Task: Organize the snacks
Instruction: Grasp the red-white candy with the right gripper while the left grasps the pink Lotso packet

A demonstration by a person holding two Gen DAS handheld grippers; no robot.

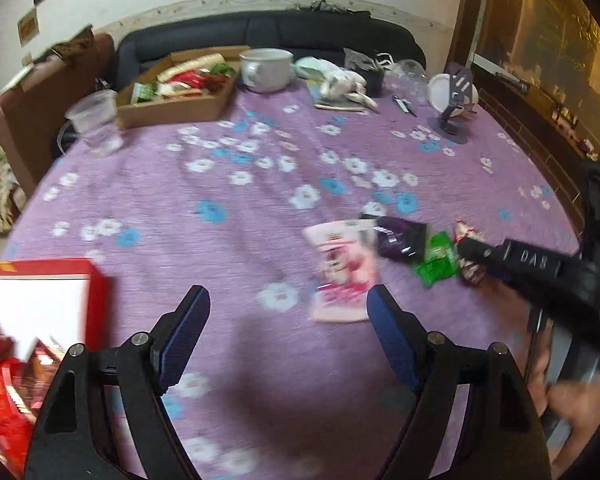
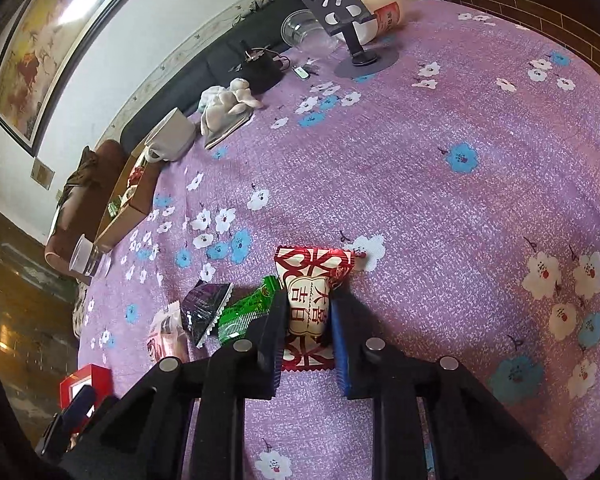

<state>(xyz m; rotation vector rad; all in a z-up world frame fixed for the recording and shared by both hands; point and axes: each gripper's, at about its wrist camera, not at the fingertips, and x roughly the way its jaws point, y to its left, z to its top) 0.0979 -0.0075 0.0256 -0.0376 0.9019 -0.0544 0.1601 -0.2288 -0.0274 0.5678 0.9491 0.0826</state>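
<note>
red-and-white wrapper: the red-and-white snack packet sits between the two pads of the right gripper, which is clamped on its middle; the packet's crimped ends stick out ahead of and behind the pads; it lies on the tabletop
right gripper seen from the left: its black body reaches in from the right edge, tip at the red-and-white packet
left gripper: the left gripper is spread wide with nothing between its pads, above the purple flowered cloth; the view is blurred
pink packet: a pink snack packet lies flat just ahead of the left gripper's right pad
purple packet: a dark purple packet overlaps the pink packet's far corner
green packet: a green packet lies between the purple one and the red-and-white one, touching the right gripper's left pad
red box: an open red box with a white inside stands at the near left, red packets in it
cardboard tray: a brown cardboard tray holding mixed snacks sits at the far left of the tabletop
further off: a clear plastic cup beside the tray; a white mug behind it; a pale soft toy; a dark phone stand
</note>
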